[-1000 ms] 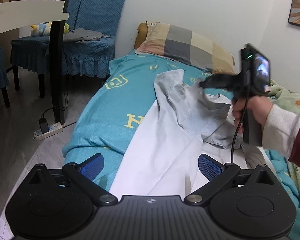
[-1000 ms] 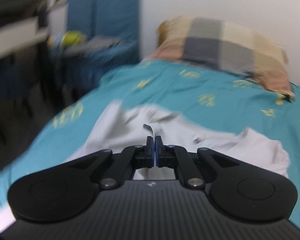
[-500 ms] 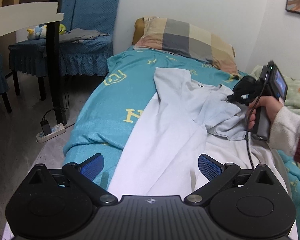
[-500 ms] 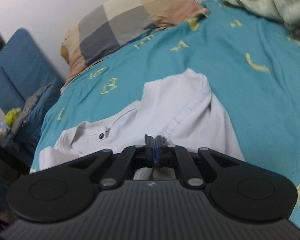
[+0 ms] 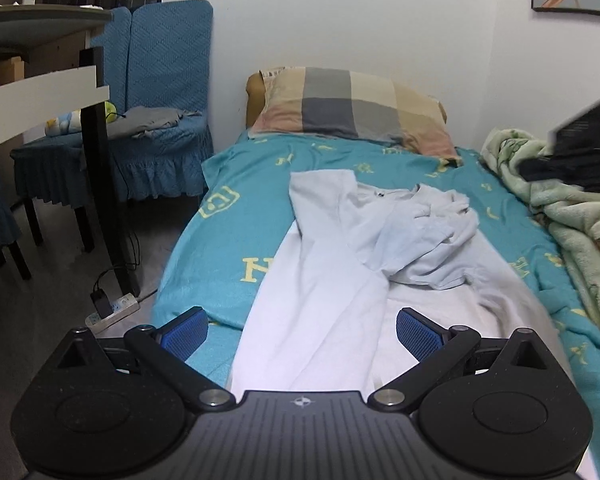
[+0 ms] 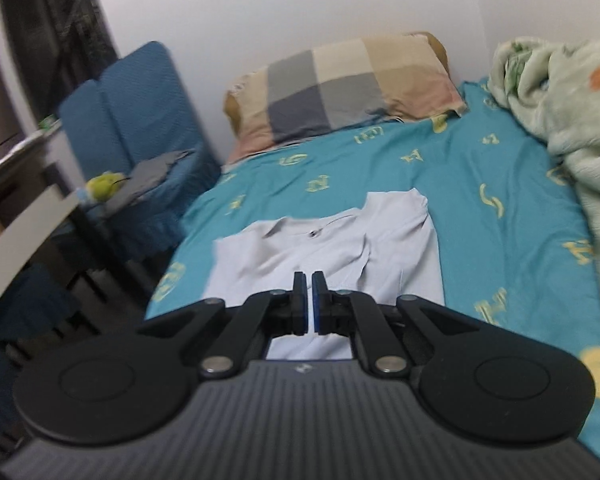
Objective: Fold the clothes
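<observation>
A pale grey-white shirt (image 5: 340,264) lies lengthwise on the teal bed sheet (image 5: 240,208), collar toward the pillow. Its right sleeve is folded over onto the body in a rumpled bunch (image 5: 432,236). My left gripper (image 5: 300,328) is open and empty, hovering above the shirt's lower part. My right gripper (image 6: 310,304) is shut with only a thin slit between the pads and holds nothing; it is raised above the shirt (image 6: 332,248). In the left wrist view it shows as a dark blurred shape (image 5: 580,152) at the far right.
A checked pillow (image 5: 352,108) lies at the head of the bed. A green blanket (image 5: 560,208) is heaped along the right side. Blue-covered chairs (image 5: 156,92) with clothes on them and a table (image 5: 40,92) stand left. A power strip (image 5: 112,308) lies on the floor.
My right gripper let go of the shirt's right sleeve, leaving it folded over the body, and lifted away up and to the right. The left gripper stayed open and hardly moved.
</observation>
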`<state>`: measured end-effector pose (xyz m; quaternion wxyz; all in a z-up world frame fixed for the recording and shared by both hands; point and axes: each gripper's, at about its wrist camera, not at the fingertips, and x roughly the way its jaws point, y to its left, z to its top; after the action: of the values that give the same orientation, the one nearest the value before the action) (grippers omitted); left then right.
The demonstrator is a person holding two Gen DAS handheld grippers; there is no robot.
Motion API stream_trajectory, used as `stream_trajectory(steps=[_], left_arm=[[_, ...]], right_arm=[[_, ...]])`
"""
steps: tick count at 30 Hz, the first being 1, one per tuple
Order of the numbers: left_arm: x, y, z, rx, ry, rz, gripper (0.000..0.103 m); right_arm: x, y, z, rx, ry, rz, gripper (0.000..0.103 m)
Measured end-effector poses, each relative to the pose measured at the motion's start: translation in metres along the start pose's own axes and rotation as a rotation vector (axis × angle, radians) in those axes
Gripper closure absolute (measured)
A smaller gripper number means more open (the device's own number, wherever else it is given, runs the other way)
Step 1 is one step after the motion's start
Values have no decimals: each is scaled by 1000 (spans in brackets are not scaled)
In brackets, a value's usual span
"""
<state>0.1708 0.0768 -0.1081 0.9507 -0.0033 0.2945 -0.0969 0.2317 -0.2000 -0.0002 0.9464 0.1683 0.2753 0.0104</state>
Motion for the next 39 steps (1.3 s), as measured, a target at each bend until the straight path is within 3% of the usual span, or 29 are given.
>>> stream_trajectory(steps=[8, 13, 20, 24, 31, 33, 35, 37, 39], left_arm=[[-63, -12, -9, -5, -34, -31, 1], [-95, -27, -10, 43, -40, 24, 1], [-112, -22, -24, 3, 7, 48, 2], [-112, -15, -22, -43, 16, 43, 2], [-102, -17, -21, -30, 64, 55, 2], [-97, -16, -19, -33, 87, 47, 2], [-94, -14, -16, -34, 117, 40, 2], [-89, -9, -12, -40, 155, 28, 2], [-85, -1, -6, -42, 203, 11, 2]], right_arm=[[-122, 13, -48, -44, -13, 50, 97], [-166, 2, -72, -29, -34, 86, 97], [-184, -20, -106, -21, -14, 122, 97], [-186, -18, -110, -46, -21, 115, 97], [-182, -27, -112, -31, -7, 85, 95], [-183, -30, -112, -18, -10, 76, 90], [-185, -32, -112, -5, -21, 80, 52], [-187, -34, -113, 5, -43, 82, 32], [-188, -34, -113, 9, -49, 86, 28]])
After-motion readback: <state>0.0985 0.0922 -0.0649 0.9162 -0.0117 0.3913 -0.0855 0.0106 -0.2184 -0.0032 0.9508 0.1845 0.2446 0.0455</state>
